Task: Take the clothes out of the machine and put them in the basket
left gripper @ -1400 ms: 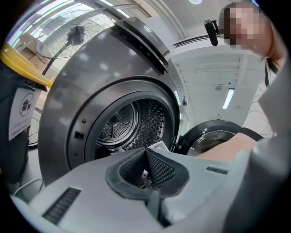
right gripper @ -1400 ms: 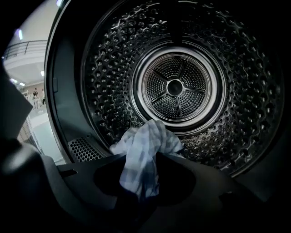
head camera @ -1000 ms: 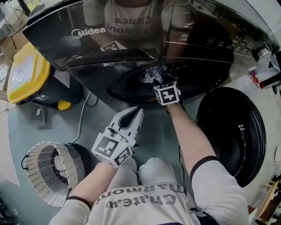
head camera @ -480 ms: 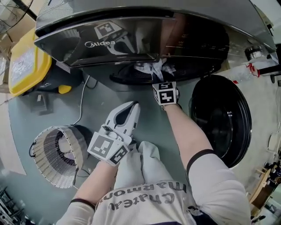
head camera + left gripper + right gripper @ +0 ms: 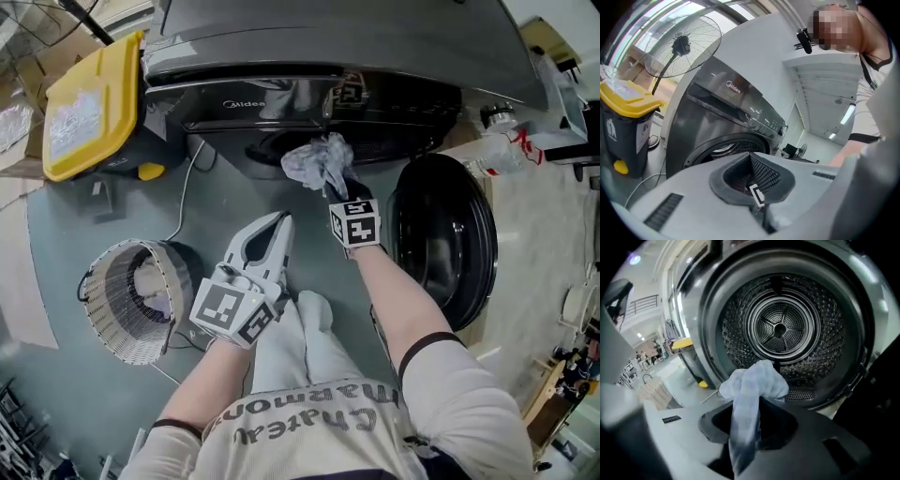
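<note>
Head view puts the right gripper [image 5: 339,190] just in front of the machine [image 5: 309,56], at the mouth of its drum [image 5: 272,147], with a crumpled pale cloth [image 5: 317,161] bunched above its tips and clear of the opening. The round door [image 5: 441,244] stands swung open to the right. The wire basket [image 5: 105,330] sits on the floor well to the left, with something pale already in it, and the left gripper [image 5: 277,223] hangs between basket and machine. Left gripper view shows us that claw [image 5: 751,158] pinched together with nothing in it, pointing at the machine's front. Right gripper view shows the jaws, which have just been closing, clamped narrow on the cloth [image 5: 752,385]: a twisted strip runs down between them and a loose bundle flops over the top. Behind it the drum [image 5: 780,326] looks bare as far as we can see. We judge the cloth light, soft and limp, so it will sag and swing on the way across. A hold on a gathered fold, as here, seems safest, since a single thin edge could slip from the pads. Trailing ends may catch on the basket's rim.
</note>
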A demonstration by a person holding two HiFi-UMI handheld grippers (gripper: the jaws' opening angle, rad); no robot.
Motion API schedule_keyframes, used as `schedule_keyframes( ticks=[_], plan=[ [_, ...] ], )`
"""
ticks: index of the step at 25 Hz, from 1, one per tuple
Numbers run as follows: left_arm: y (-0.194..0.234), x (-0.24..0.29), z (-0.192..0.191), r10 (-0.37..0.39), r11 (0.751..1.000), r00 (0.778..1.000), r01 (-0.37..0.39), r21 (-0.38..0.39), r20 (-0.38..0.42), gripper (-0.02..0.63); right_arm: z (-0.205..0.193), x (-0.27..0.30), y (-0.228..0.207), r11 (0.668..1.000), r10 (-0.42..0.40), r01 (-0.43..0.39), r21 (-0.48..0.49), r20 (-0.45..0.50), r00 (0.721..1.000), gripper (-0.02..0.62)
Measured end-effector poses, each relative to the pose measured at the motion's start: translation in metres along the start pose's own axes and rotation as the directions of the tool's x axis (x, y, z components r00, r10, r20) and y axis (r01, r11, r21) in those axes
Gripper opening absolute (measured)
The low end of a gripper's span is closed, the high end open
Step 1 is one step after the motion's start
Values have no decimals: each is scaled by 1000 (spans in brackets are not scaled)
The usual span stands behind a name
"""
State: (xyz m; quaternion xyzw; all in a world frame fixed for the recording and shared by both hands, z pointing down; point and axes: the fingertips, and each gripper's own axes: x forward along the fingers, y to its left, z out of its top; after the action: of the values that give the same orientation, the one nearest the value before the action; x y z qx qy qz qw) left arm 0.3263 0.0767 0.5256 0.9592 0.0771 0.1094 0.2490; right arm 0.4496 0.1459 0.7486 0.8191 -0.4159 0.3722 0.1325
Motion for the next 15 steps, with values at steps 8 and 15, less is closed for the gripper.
schedule_keyframes(
  ticks=[8,15],
  plan=[
    [-49,-20,56,16,999,1000,-17,51,20,8,-10,-101,35,990,100,-99,105,-8,995,110],
    [-112,-43,89,-7,998,1000,6,67,14,8,34,-224,65,966,196,-216,140,140,970,107]
  ],
)
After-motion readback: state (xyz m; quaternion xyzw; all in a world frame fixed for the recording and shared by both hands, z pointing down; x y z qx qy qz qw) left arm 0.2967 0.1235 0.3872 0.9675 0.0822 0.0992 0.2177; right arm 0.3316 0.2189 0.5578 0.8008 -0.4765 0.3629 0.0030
